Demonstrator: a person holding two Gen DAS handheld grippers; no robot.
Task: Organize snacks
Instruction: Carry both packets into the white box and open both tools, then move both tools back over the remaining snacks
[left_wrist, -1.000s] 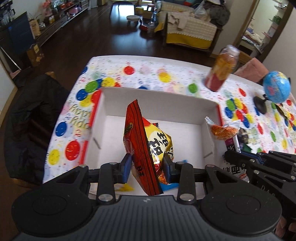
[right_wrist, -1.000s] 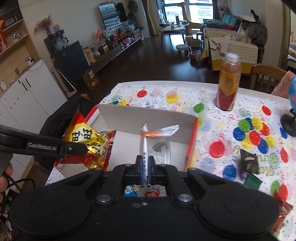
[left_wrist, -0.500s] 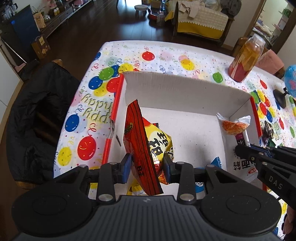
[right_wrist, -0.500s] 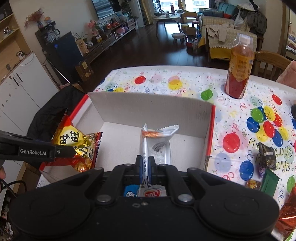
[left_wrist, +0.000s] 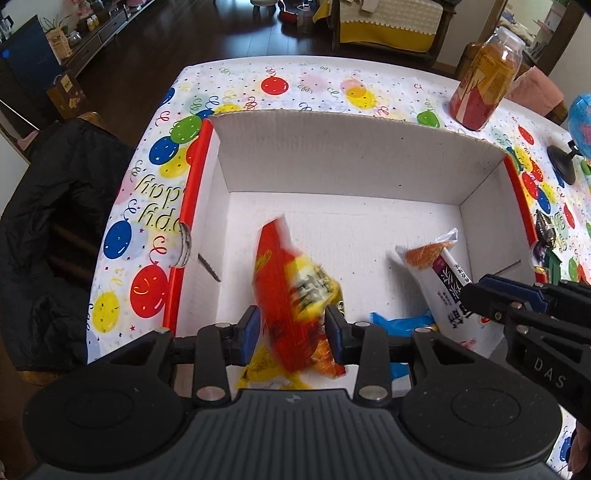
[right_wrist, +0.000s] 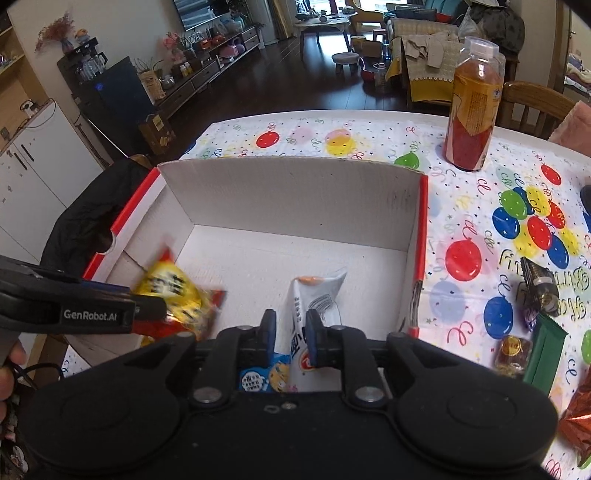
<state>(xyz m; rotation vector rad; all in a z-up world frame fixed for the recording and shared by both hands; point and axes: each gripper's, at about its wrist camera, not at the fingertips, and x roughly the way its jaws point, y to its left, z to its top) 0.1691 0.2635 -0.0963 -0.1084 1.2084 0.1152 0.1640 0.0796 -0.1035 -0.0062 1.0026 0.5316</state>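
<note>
Your left claw had just loosened around the red chip bag; your right claw, newly parted, flanked the white packet inside the box.

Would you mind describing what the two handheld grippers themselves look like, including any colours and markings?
Both are black plastic tools. The left gripper and right gripper each have two blue-padded fingers on black linkage arms with silver bolts, behind a wide body bearing two round discs. Seen side-on, the left reads "GenRobot.AI" in white and the right shows raised "DAS" lettering. A thin black cable trails near the left hand.
</note>
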